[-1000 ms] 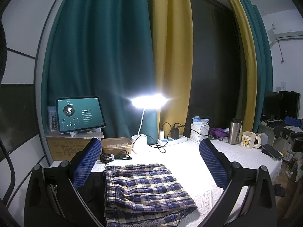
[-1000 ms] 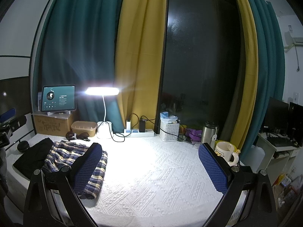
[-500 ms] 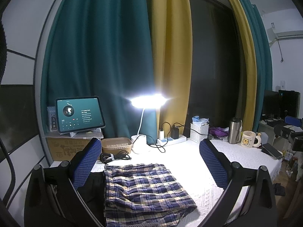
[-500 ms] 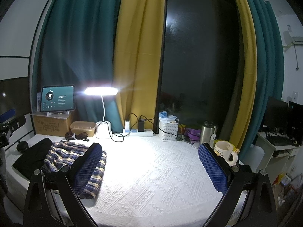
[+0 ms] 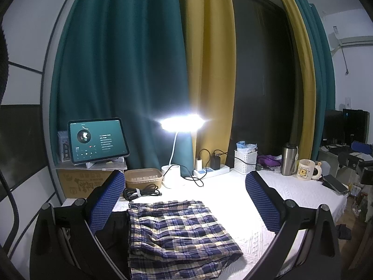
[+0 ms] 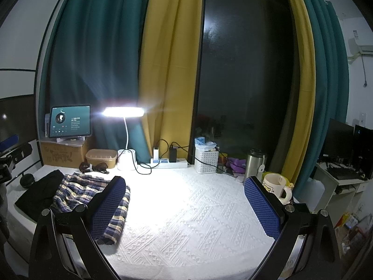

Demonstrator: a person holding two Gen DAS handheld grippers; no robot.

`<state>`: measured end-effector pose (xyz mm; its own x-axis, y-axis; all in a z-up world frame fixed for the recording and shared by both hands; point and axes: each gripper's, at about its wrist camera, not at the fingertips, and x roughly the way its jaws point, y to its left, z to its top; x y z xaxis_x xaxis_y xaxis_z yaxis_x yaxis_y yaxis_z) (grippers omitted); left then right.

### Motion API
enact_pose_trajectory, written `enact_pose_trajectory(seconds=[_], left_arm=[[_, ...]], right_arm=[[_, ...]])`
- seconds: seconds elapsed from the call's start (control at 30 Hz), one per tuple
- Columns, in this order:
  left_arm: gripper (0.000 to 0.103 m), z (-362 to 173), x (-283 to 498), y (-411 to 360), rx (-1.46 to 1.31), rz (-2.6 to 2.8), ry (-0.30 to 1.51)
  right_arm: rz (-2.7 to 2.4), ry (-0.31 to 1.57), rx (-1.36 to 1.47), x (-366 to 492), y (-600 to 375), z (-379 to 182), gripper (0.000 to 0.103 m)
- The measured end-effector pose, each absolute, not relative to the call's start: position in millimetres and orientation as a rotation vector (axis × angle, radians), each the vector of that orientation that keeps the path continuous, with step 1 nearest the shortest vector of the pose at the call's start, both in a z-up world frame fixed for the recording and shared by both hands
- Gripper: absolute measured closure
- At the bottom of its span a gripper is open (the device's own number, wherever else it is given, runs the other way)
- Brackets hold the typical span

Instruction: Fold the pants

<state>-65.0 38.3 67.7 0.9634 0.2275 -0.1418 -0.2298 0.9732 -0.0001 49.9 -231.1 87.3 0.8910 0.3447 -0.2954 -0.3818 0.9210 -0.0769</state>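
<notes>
Left wrist view: the left gripper (image 5: 184, 200) hangs above the table with its blue-padded fingers (image 5: 106, 201) spread wide and nothing between them. The folded plaid pants (image 5: 177, 233) lie flat on the white tablecloth (image 5: 291, 198) below and between the fingers, at the near left of the table. A black garment (image 5: 110, 229) lies just beside the pants on their left. Farther back sit a coiled black cable (image 5: 141, 191), a tan lidded box (image 5: 143, 177), a lit desk lamp (image 5: 181, 123), a power strip (image 5: 211, 169) and a tablet (image 5: 98, 137) on a cardboard box (image 5: 81, 182). A steel tumbler (image 5: 288, 157) and a cartoon mug (image 5: 305, 169) stand at the far right.

Right wrist view: the right gripper (image 6: 184, 200) is also spread wide, holding nothing, over bare tablecloth (image 6: 186, 205). The plaid pants (image 6: 77, 191) lie at the left, partly behind the left finger (image 6: 107, 204), with the black garment (image 6: 39, 193) farther left. The mug (image 6: 276, 184) stands behind the right finger.
</notes>
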Motion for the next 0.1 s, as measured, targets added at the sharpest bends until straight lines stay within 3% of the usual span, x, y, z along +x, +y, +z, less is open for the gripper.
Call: enact_pose_trajectory(seconds=[0.1], left_arm=[[0.001, 66.2, -64.2, 40.2, -0.016, 0.236, 0.147]], right_arm=[[0.377, 0.282, -0.133, 50.2, -231.1, 86.9, 0.001]])
